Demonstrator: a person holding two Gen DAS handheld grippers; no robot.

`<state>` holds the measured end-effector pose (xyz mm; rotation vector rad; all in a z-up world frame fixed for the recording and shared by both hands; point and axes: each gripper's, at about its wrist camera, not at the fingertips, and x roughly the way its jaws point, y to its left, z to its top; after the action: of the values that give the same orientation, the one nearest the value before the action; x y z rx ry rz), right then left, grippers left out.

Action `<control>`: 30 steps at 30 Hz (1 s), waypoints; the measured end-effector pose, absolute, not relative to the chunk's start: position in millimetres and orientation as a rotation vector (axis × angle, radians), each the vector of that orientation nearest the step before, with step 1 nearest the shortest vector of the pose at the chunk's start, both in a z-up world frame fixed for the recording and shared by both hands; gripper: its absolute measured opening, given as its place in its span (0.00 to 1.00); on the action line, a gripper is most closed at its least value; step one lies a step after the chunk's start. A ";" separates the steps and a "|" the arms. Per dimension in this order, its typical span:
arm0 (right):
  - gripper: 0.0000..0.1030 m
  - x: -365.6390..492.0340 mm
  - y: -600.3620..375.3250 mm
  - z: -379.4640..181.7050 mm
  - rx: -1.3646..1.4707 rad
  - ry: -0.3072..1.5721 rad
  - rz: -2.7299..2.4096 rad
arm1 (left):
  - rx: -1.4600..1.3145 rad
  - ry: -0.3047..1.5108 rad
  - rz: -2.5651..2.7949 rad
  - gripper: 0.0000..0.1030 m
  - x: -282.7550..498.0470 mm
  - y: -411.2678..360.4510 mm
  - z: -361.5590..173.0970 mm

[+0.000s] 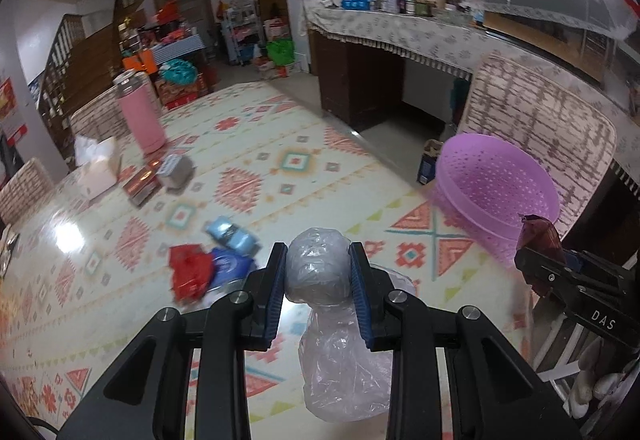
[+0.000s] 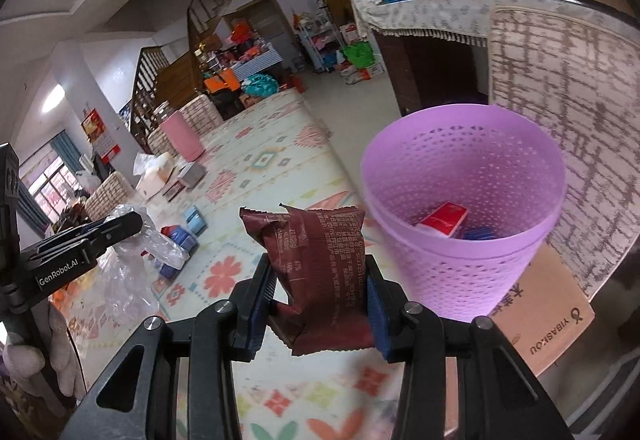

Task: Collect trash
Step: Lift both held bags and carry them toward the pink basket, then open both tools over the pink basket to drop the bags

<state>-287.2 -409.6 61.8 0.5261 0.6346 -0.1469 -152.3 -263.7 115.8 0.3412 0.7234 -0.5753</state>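
My left gripper (image 1: 318, 268) is shut on a crumpled clear plastic bag (image 1: 320, 272) that hangs down below its blue pads. My right gripper (image 2: 320, 280) is shut on a dark red snack wrapper (image 2: 320, 260), held upright just left of the purple perforated bin (image 2: 464, 207). A red packet (image 2: 444, 220) and something blue lie at the bin's bottom. In the left wrist view the bin (image 1: 496, 195) stands at the right on the patterned tabletop, with the right gripper (image 1: 538, 260) and its wrapper beside it. The left gripper (image 2: 116, 228) shows at the right wrist view's left edge.
On the patterned tablecloth (image 1: 280, 167) lie a red wrapper (image 1: 190, 274), blue packets (image 1: 232, 234), a pink tumbler (image 1: 142, 115), a tissue box (image 1: 98, 169) and small boxes (image 1: 160, 175). A covered chair back (image 1: 552, 127) stands behind the bin. A cardboard piece (image 2: 548, 308) lies under the bin.
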 end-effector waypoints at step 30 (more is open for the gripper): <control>0.45 -291.5 -533.4 68.6 0.580 0.572 -0.296 | 0.280 0.858 -0.839 0.30 -109.1 -443.9 125.4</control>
<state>-291.5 -533.4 68.6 0.5804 0.5715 -0.2956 -109.1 -443.9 125.4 0.2799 0.8581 -0.8387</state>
